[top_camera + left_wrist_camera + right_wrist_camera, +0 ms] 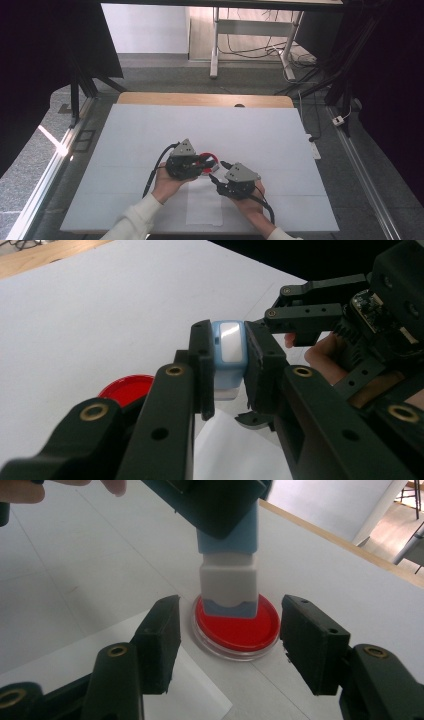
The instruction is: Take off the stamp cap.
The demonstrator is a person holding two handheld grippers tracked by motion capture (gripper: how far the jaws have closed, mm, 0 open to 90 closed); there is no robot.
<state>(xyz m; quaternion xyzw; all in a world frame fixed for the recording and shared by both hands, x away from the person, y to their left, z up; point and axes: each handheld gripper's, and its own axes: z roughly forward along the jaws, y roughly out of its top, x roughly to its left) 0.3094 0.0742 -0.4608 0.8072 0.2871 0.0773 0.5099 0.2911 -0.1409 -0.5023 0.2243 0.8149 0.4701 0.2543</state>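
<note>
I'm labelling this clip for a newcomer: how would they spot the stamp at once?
Start at the white table sheet and find the red ink pad near its middle. Above it the left hand-held gripper clamps the stamp: the one pale blue block with a white base.

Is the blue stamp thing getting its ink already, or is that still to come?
Done: the left gripper has the blue stamp clamped between its jaws and holds it above the red ink pad. In hand: the right gripper is open, with one jaw on each side of the stamp's white cap. Left: probably pulling that cap off, then pressing the stamp onto the sheet of paper.
</note>
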